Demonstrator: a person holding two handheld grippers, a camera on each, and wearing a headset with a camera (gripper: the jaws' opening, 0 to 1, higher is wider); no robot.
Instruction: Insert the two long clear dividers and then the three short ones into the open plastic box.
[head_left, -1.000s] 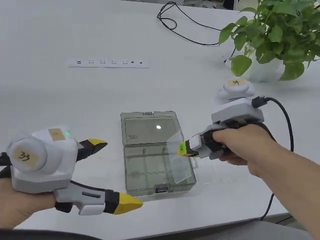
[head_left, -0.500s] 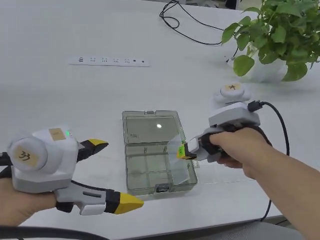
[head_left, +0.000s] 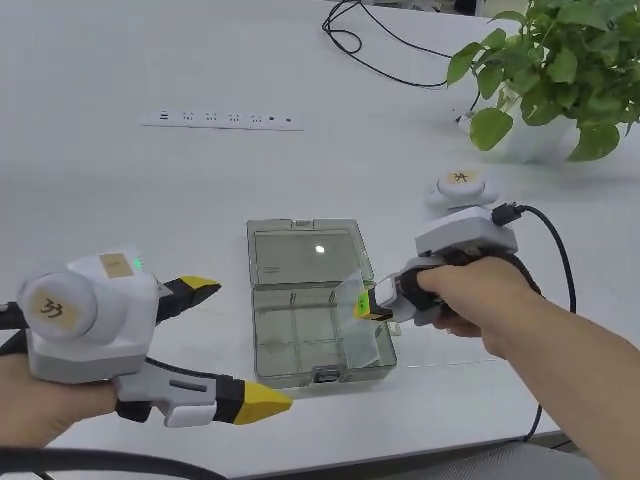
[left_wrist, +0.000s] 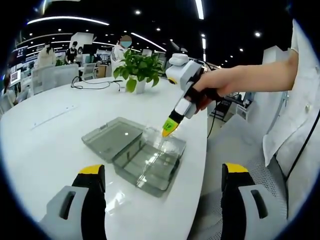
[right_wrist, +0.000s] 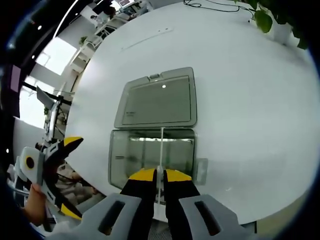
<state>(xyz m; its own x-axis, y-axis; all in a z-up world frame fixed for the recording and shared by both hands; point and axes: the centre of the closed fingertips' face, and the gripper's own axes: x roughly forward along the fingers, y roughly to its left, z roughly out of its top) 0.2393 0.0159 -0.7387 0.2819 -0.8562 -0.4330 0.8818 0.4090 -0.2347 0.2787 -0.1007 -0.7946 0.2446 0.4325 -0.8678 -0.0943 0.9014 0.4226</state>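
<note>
The right gripper (head_left: 366, 304) has eased the clear divider (head_left: 364, 335) slightly lower. Its jaws pinch the divider's top edge, and its lower edge dips into the open plastic box (head_left: 290, 378), right of middle. The left gripper (head_left: 236, 346) hovers beside the box — spread wide, empty.

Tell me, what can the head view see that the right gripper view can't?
Head view: the person's hand wrapped round the right gripper, and a round white gadget beyond it. Right gripper view: the clear divider edge-on, a thin line across the open plastic box, pinched in shut yellow tips. Both: that box, its flat lid, and the left gripper with jaws apart.
</note>
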